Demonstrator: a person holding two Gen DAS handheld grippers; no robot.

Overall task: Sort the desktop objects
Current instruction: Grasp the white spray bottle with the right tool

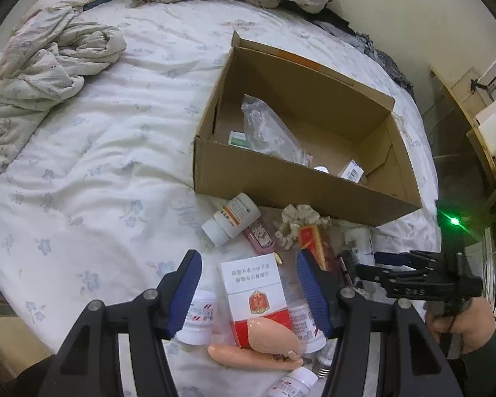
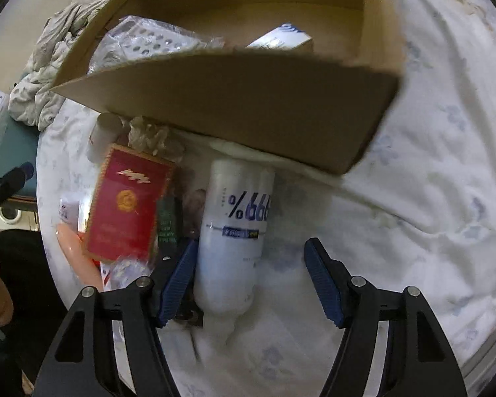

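White bottle lies lengthwise, pointing toward cardboard box

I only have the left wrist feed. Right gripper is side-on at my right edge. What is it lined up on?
Observer: A white spray bottle lying on the bedsheet, between the open jaws of the right gripper.
Operator: Touching it yet?
Observer: Its left finger sits right against the bottle's side; the other one is clear of it.
Operator: Anything crowding that bottle?
Observer: A red box lies just beside it, and the cardboard box wall stands at its far end.
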